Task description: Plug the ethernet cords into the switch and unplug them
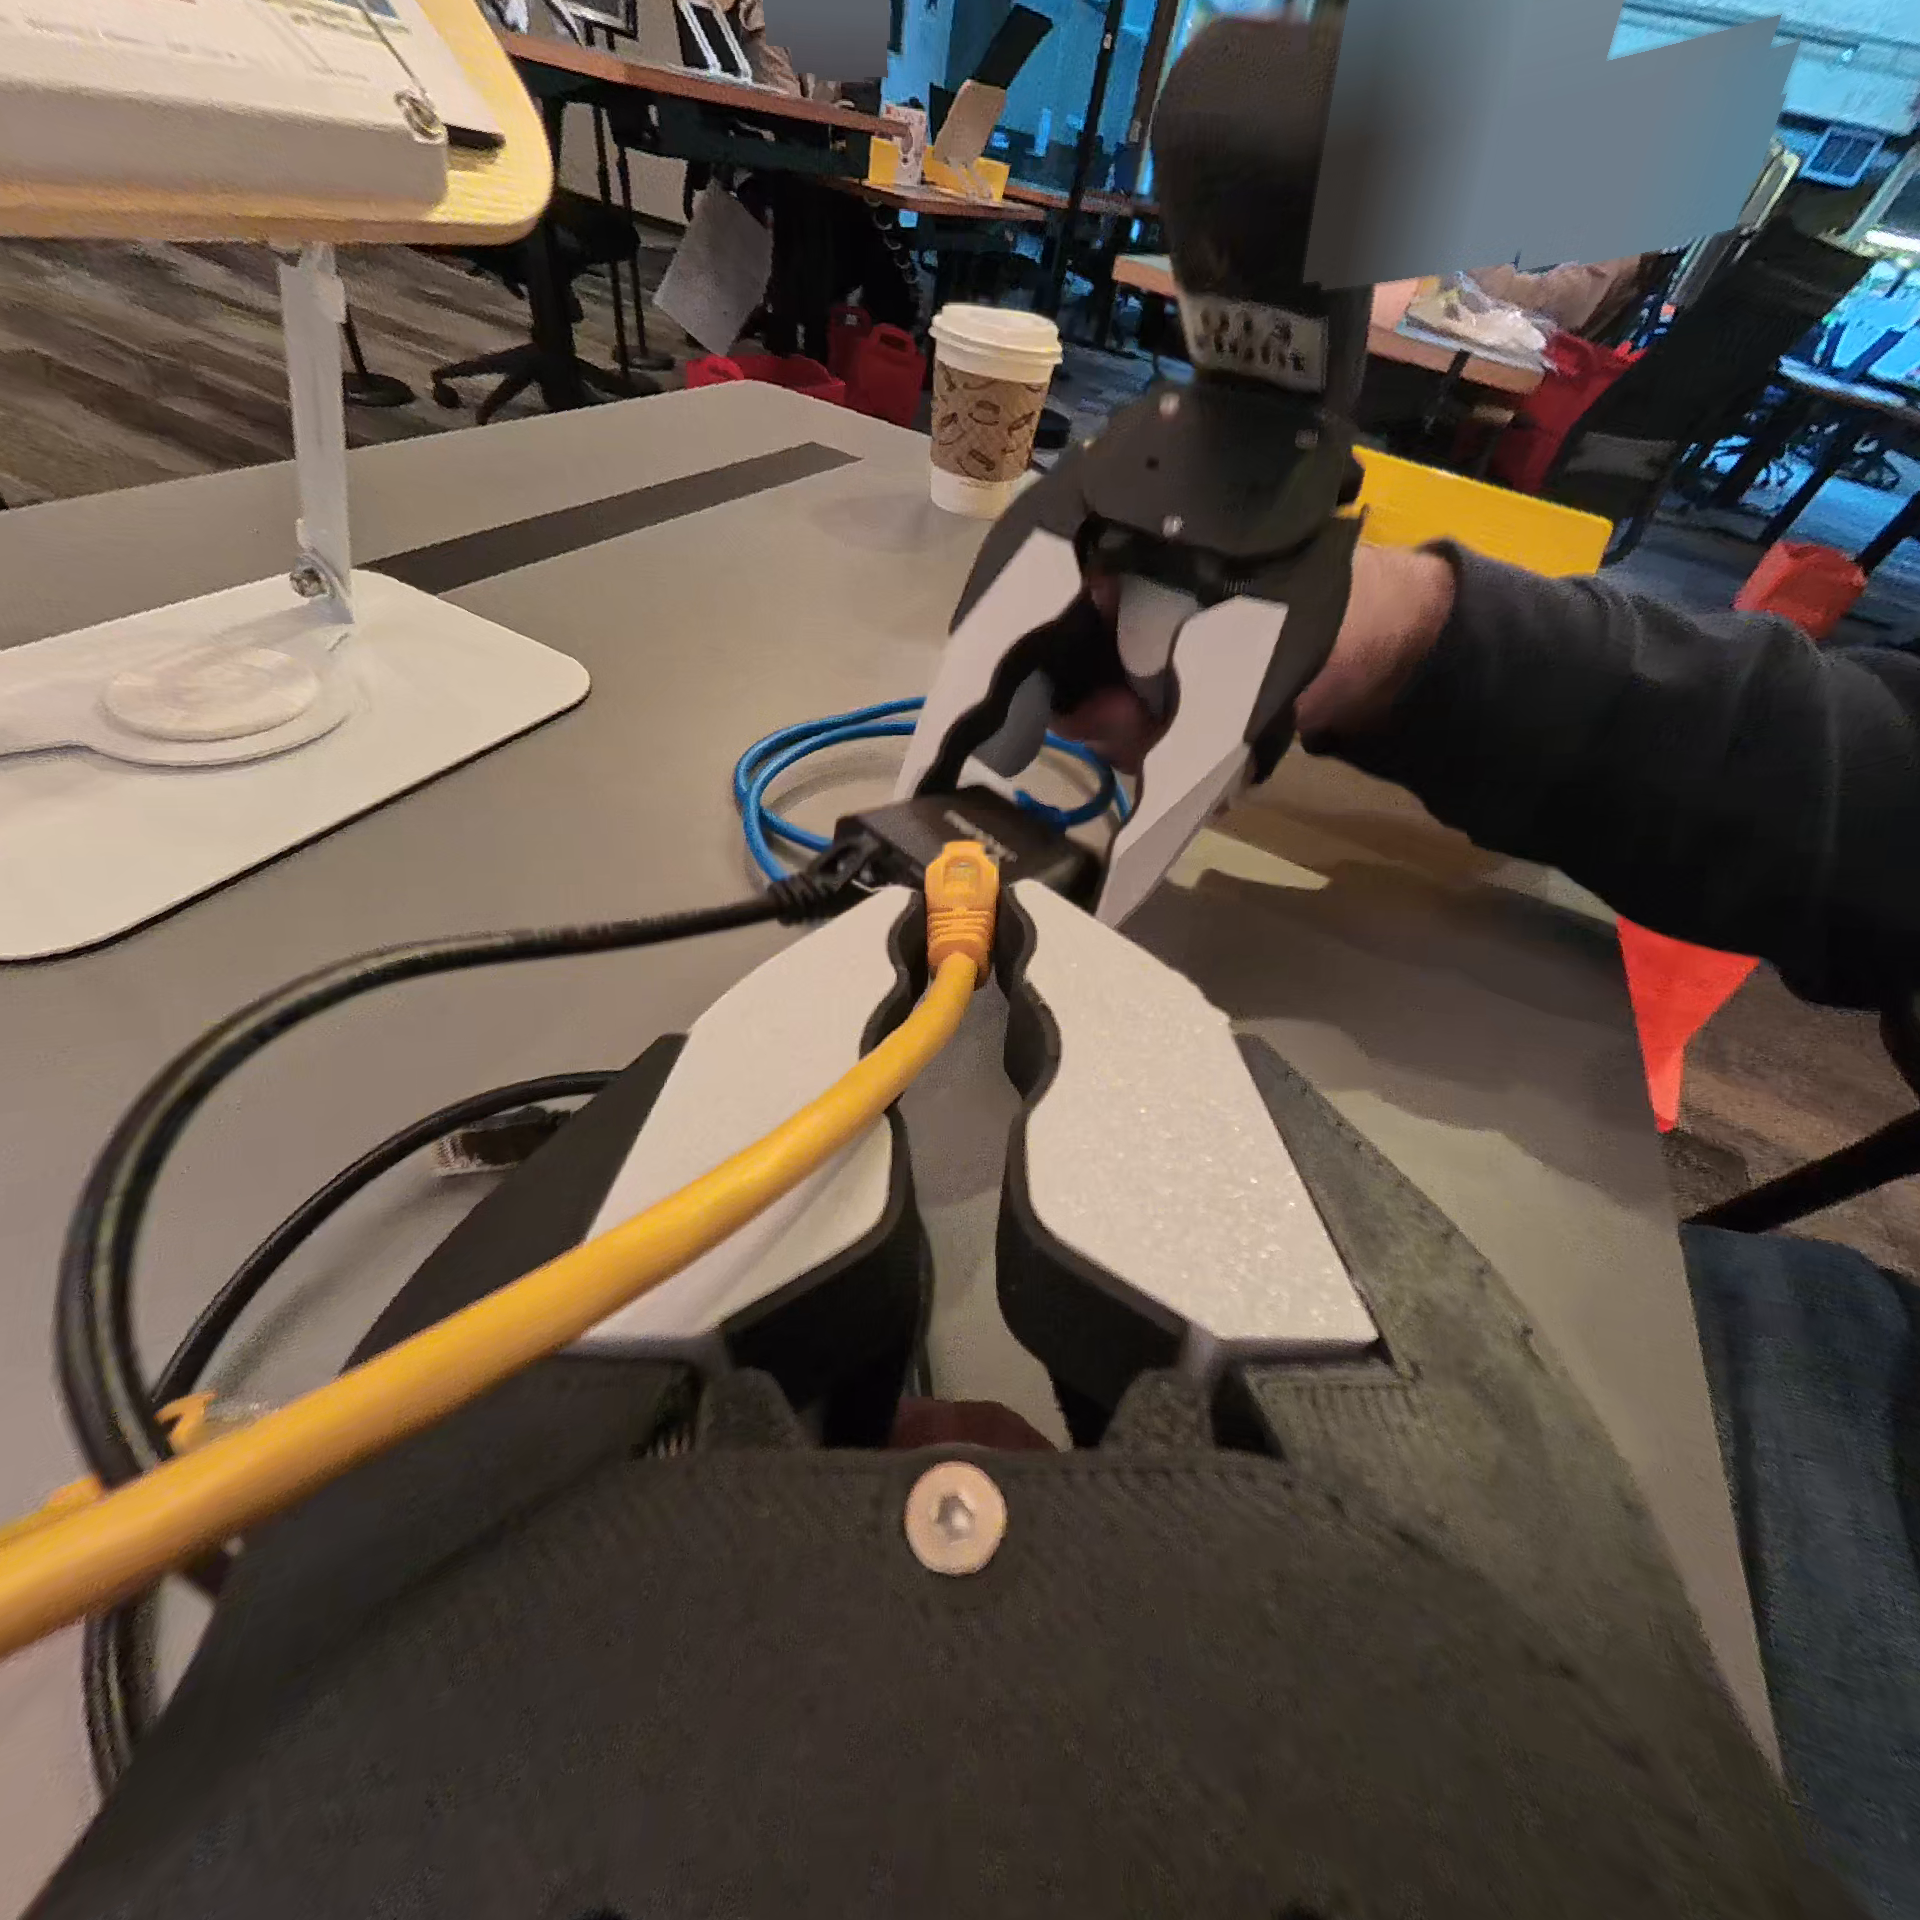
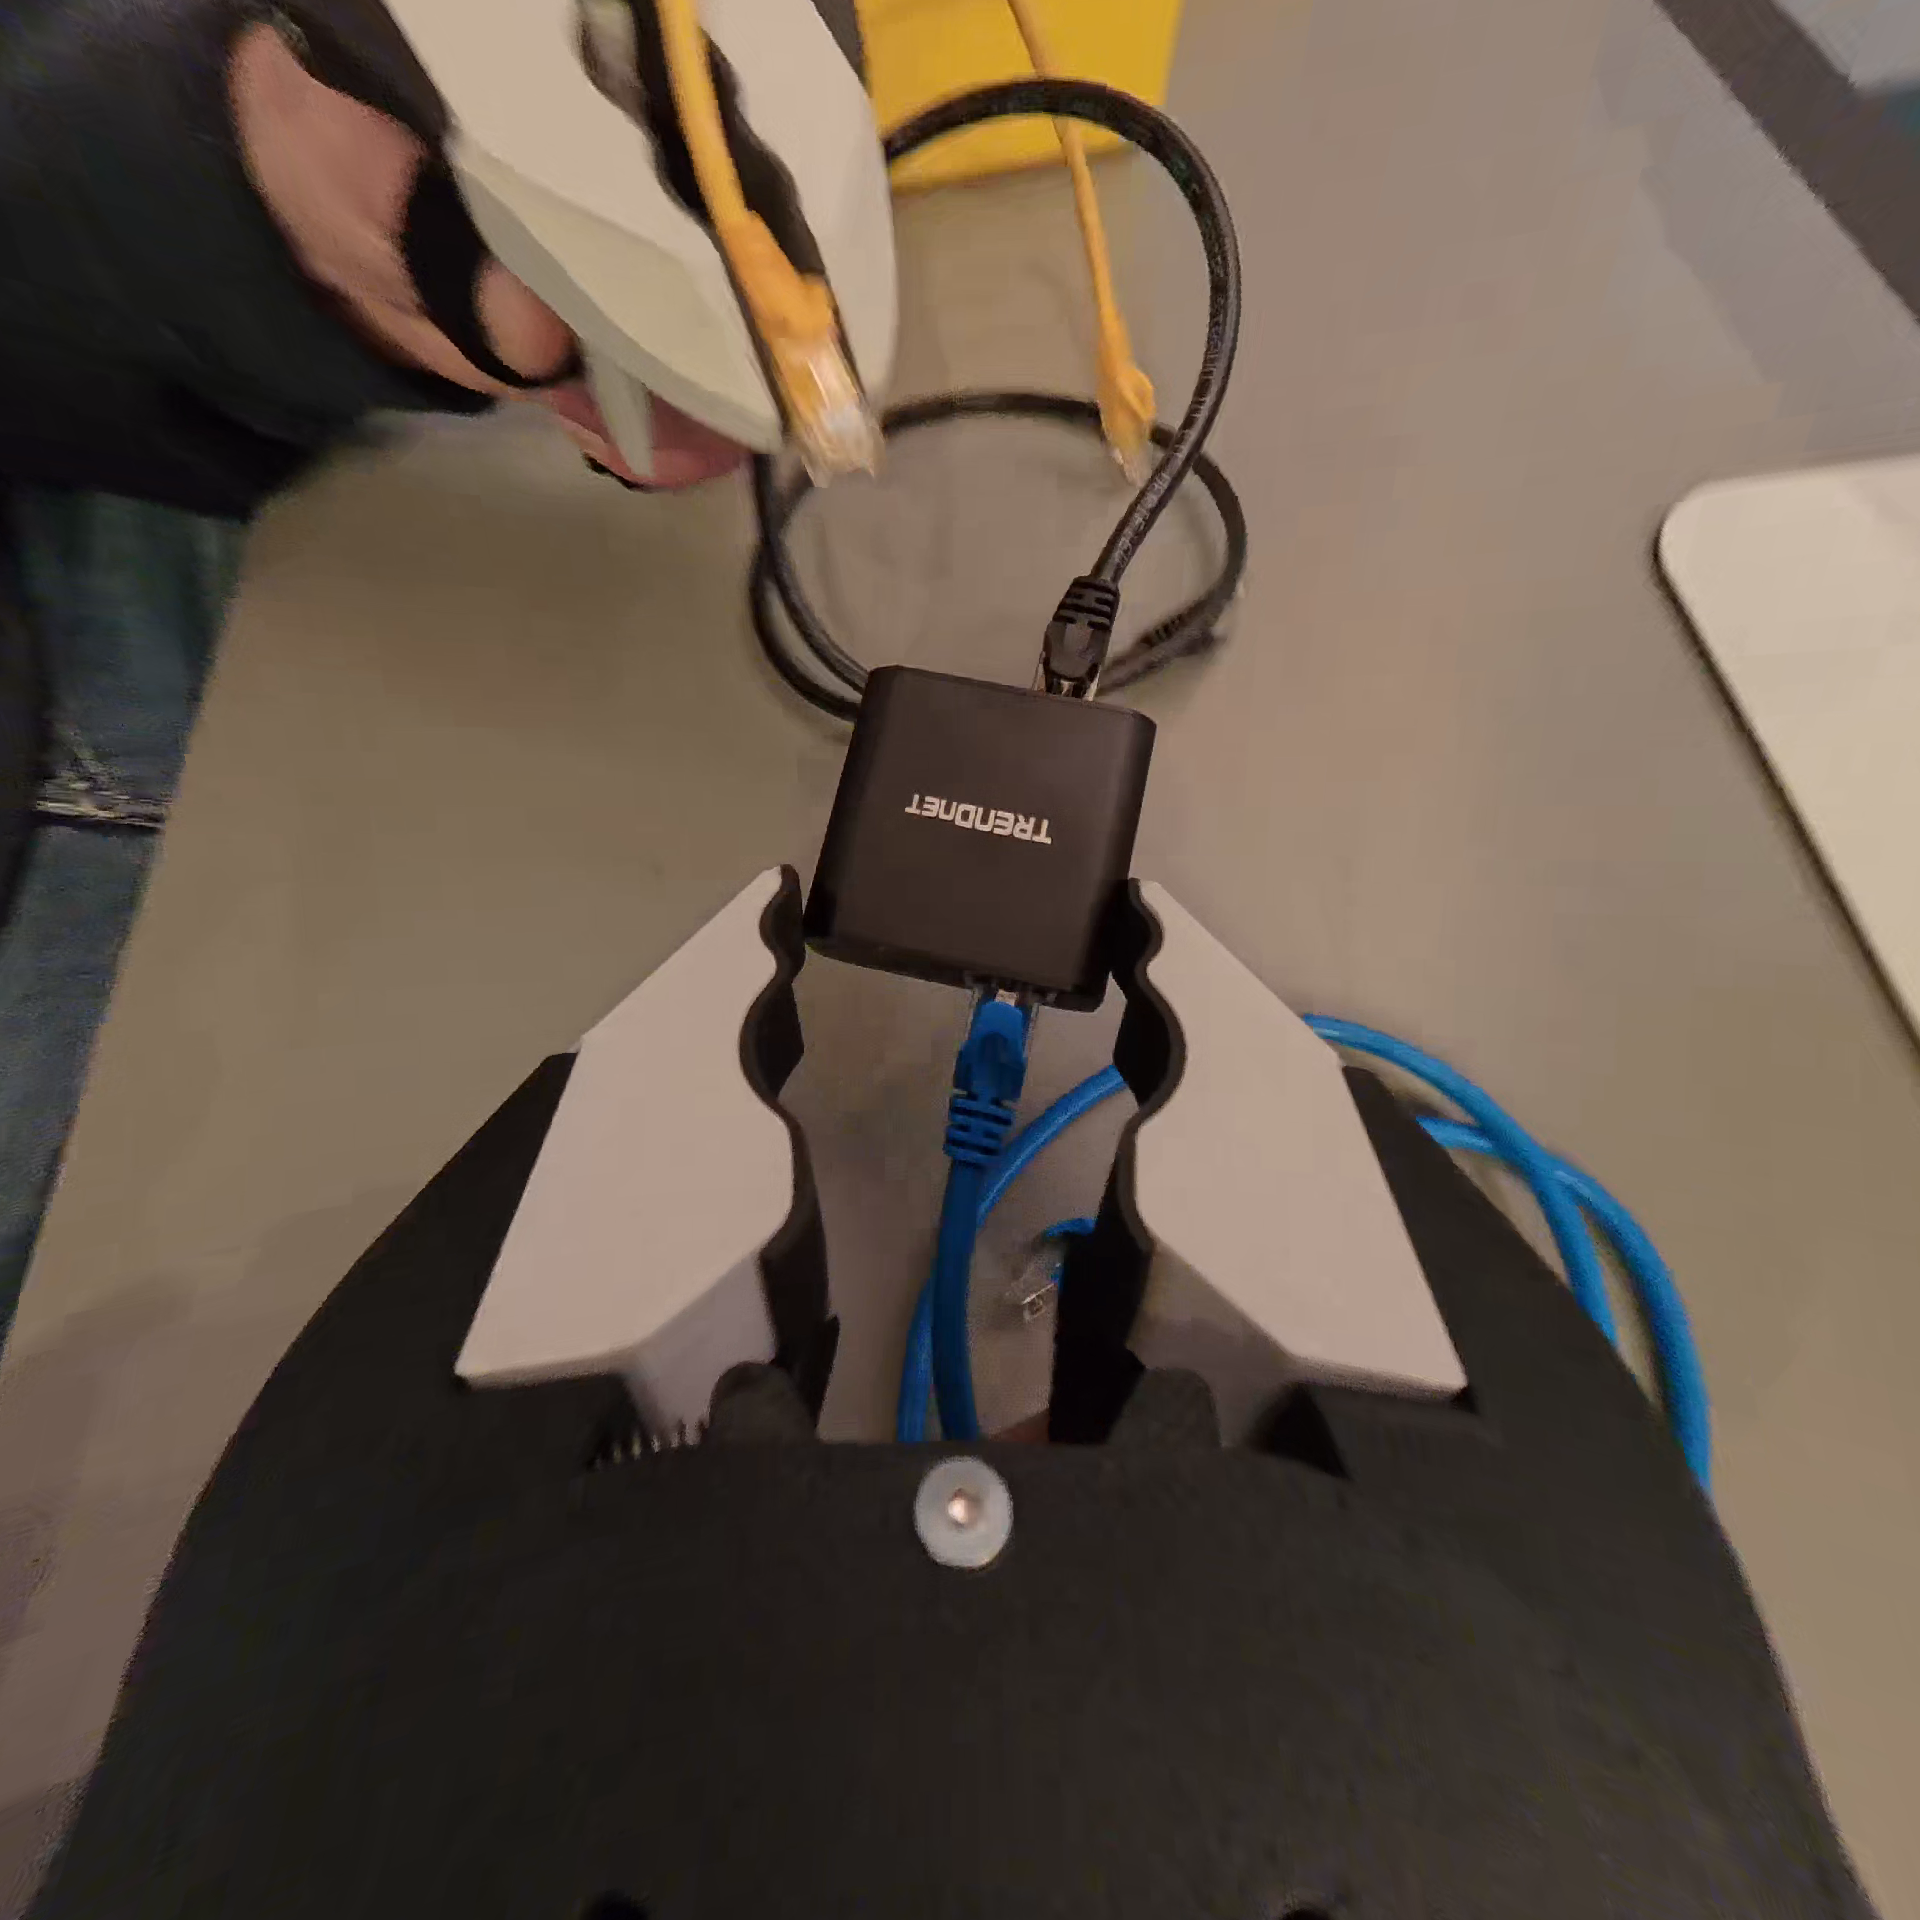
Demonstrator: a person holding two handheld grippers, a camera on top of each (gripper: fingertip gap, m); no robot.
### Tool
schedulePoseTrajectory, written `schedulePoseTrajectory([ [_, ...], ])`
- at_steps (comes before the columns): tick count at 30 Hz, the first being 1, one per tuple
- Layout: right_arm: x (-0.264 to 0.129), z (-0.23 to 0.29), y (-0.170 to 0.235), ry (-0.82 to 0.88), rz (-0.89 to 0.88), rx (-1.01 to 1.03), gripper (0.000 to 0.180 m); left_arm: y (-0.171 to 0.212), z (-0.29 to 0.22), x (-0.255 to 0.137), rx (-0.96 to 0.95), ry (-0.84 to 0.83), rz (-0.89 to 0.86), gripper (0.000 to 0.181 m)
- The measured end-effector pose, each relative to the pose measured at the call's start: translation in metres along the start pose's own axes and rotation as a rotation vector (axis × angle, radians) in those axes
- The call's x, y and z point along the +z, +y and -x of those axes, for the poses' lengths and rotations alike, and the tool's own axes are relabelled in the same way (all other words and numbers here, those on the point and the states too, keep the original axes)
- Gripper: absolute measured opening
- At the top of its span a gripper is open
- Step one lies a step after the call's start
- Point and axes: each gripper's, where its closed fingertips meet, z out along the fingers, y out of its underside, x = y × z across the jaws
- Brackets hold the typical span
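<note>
A small black switch (image 2: 982,821) lies on the grey table (image 2: 1455,727). My right gripper (image 2: 958,894) is shut on its two sides. A blue cord's plug (image 2: 987,1081) sits in the near side and a black cord's plug (image 2: 1081,623) in the far side. My left gripper (image 1: 961,920) is shut on a yellow cord's plug (image 1: 958,883), held just short of the switch (image 1: 971,831) beside the black plug (image 1: 831,873). In the right wrist view the left gripper (image 2: 790,416) holds the yellow plug (image 2: 816,384) above the table, apart from the switch. The right gripper (image 1: 1013,847) shows beyond.
The yellow cord's other plug (image 2: 1127,405) lies by the black cord's coil (image 2: 1226,582). The blue cord's coil (image 2: 1558,1174) lies under my right gripper. A paper coffee cup (image 1: 992,410) and a white stand base (image 1: 260,727) stand on the table. The table's edge runs on the right.
</note>
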Motion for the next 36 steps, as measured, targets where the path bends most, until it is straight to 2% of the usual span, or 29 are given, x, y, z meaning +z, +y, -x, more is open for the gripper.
schedulePoseTrajectory([
  [5, -0.018, 0.020, -0.032, -0.125, -0.038, -0.110, 0.060, -0.007, -0.014, 0.006, 0.020, 0.048, 0.004, 0.012],
  [9, -0.025, 0.029, -0.049, -0.193, -0.067, -0.147, 0.059, -0.021, -0.018, -0.001, -0.025, 0.109, -0.091, 0.013],
  [17, -0.028, 0.039, -0.059, -0.266, -0.100, -0.145, 0.059, -0.029, -0.033, -0.008, 0.070, 0.177, -0.148, 0.013],
  [29, -0.032, 0.047, -0.055, -0.304, 0.024, -0.225, 0.058, -0.023, -0.044, -0.008, 0.119, 0.248, -0.083, 0.013],
  [36, -0.029, 0.043, -0.048, -0.258, 0.155, -0.264, 0.058, -0.015, -0.040, -0.005, 0.147, 0.200, 0.025, 0.013],
])
